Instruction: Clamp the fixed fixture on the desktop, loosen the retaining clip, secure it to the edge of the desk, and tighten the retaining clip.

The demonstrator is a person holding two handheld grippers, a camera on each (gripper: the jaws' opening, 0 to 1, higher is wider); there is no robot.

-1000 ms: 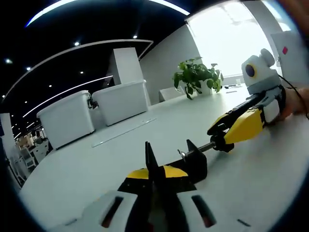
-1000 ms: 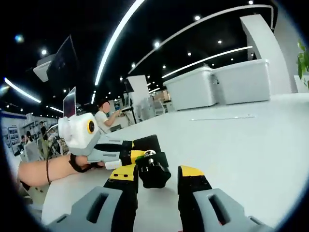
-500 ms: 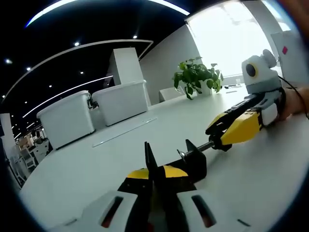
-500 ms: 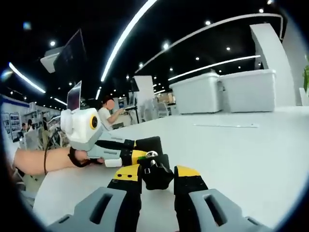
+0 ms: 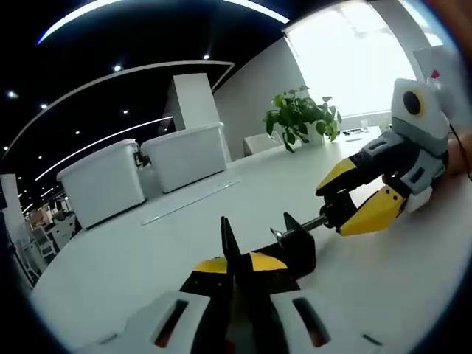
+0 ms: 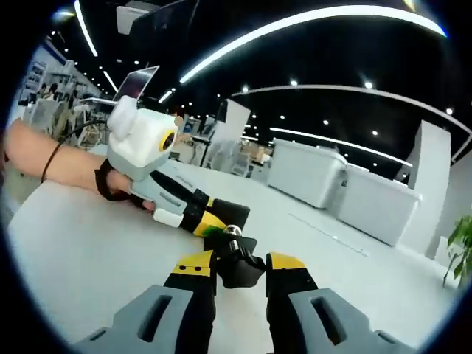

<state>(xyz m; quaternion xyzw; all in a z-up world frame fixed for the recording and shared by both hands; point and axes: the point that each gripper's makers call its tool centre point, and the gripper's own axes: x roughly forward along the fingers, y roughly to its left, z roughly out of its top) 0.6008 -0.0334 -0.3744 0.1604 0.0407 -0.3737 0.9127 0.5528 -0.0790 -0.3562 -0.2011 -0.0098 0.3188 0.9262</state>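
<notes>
Resting on a white desk near storage bins and a plant, the black clamp is pinched by the left gripper, its knob squeezed by the right gripper; no legible writing.

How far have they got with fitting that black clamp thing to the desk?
Early on. Done: the left tool is shut on the black clamp, holding it on the white desk. In hand: the right tool grips the knob on the clamp's screw, apparently to loosen it. Left: moving the clamp to the desk edge and tightening it there.
</notes>
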